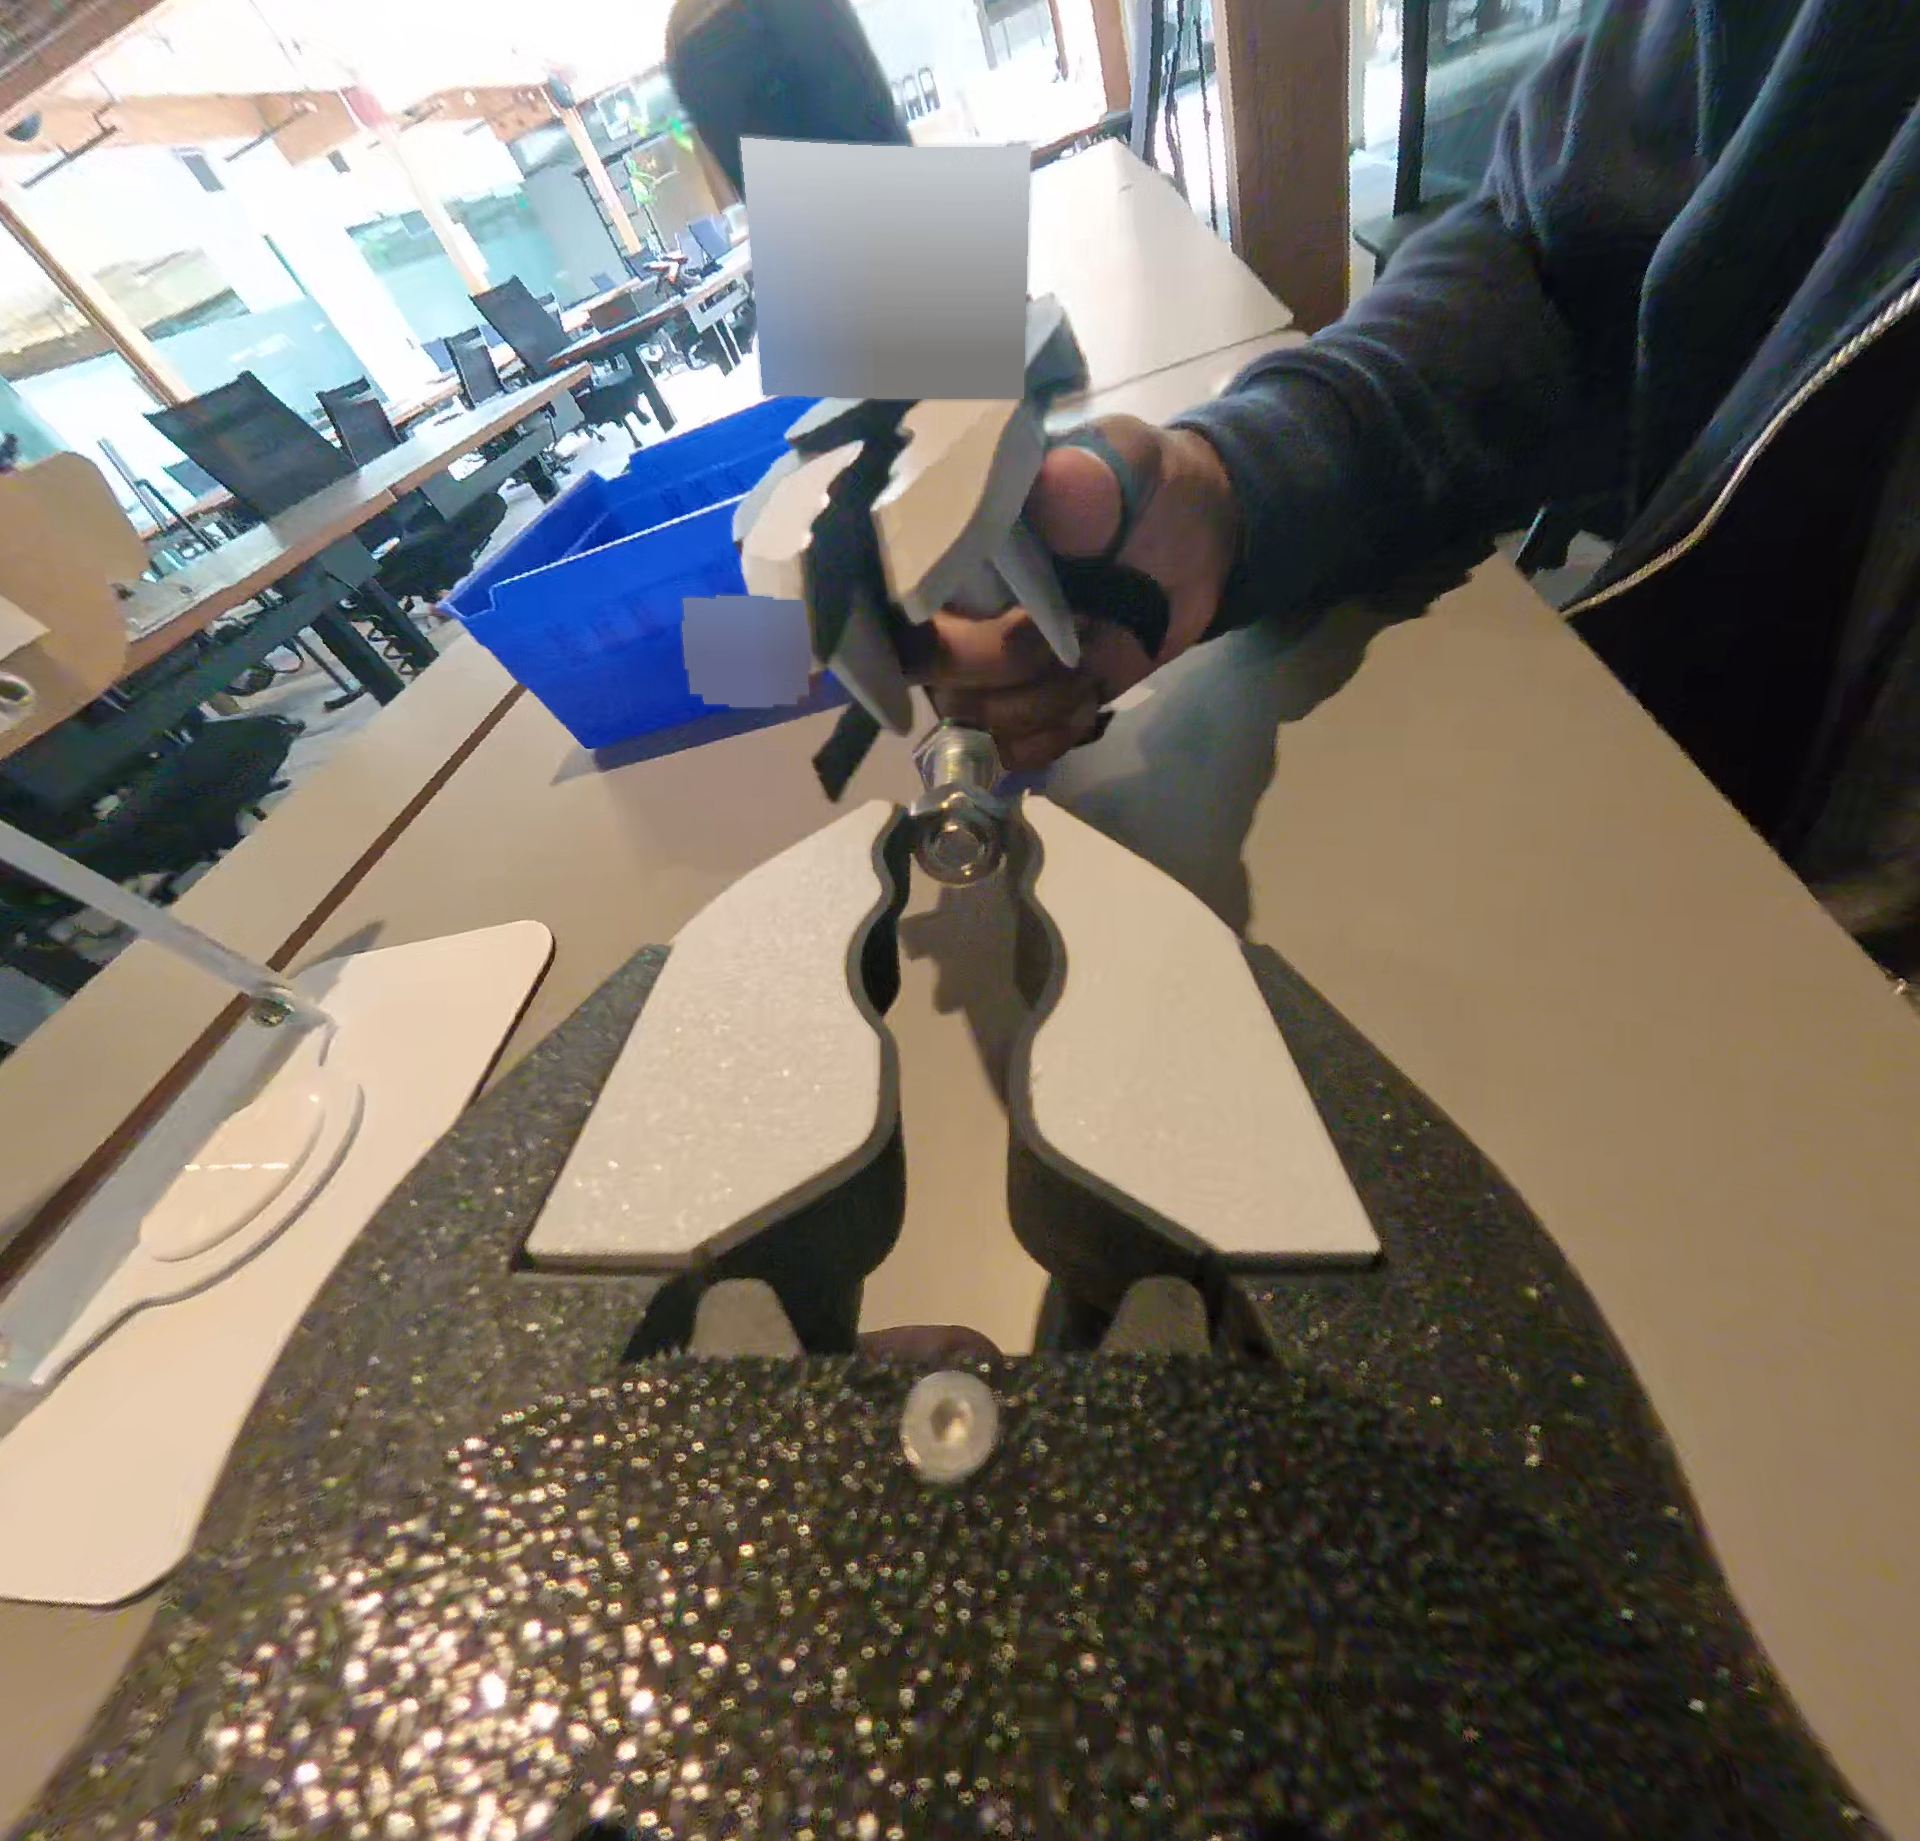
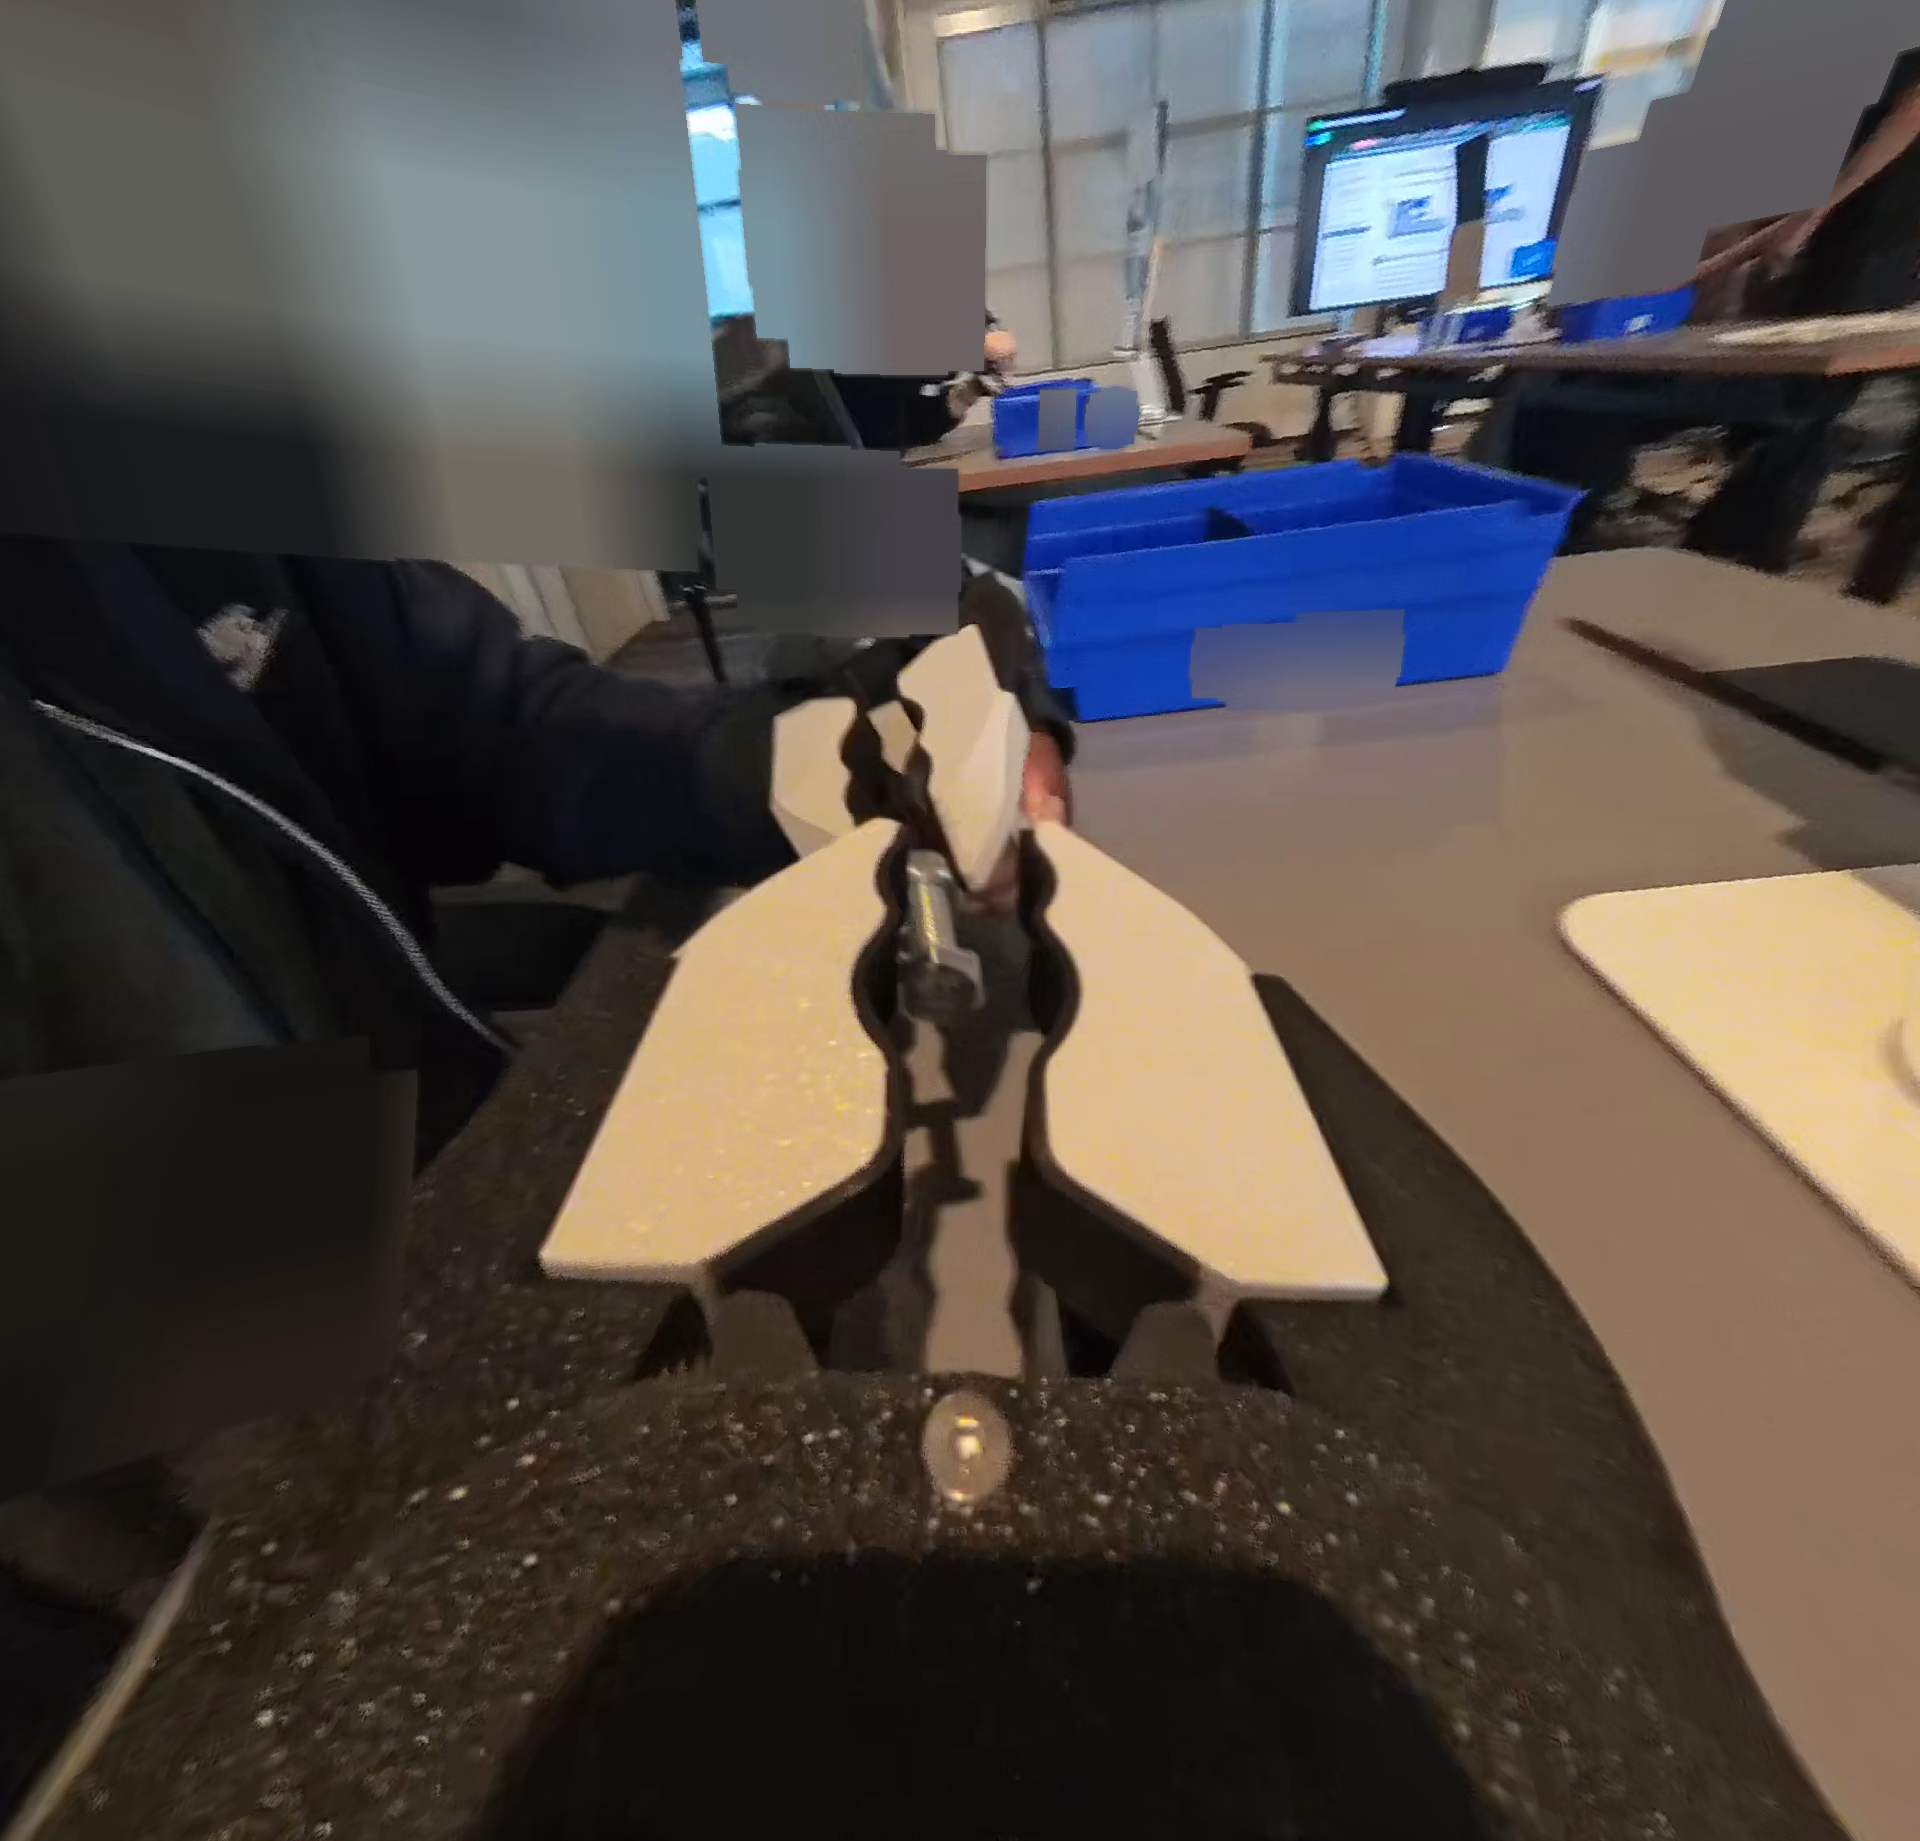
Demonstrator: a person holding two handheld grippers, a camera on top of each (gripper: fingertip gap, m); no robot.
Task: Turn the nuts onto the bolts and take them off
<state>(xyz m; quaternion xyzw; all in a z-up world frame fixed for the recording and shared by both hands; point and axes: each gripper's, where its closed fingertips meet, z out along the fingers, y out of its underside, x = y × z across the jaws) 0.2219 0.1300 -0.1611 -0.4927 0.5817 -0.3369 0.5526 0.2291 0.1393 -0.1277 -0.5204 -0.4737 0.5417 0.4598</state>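
- while the left gripper (image 1: 956, 846) pinches a silver bolt (image 1: 954, 835) between its nearly closed white fingertips, the left wrist view shows the bolt end-on, with a hex nut (image 1: 951, 806) sitting on its shank.
- beyond it in that view the right gripper (image 1: 894, 586) hangs tilted in a person's hand (image 1: 1122, 586); its tips come down close to the bolt's far end, but contact is hard to tell there.
- the right wrist view shows what that one does not: the bolt (image 2: 940, 934) lies lengthwise between the right gripper's (image 2: 961, 841) own fingers, which stand slightly apart around it; whether they press it i cannot tell.
- the left gripper (image 2: 940, 752) meets the bolt from the far side.
- both views show a blue bin (image 1: 623, 596) on the grey table (image 1: 1455, 856), well behind the bolt.
- a white mat (image 2: 1766, 1012) lies flat to one side.
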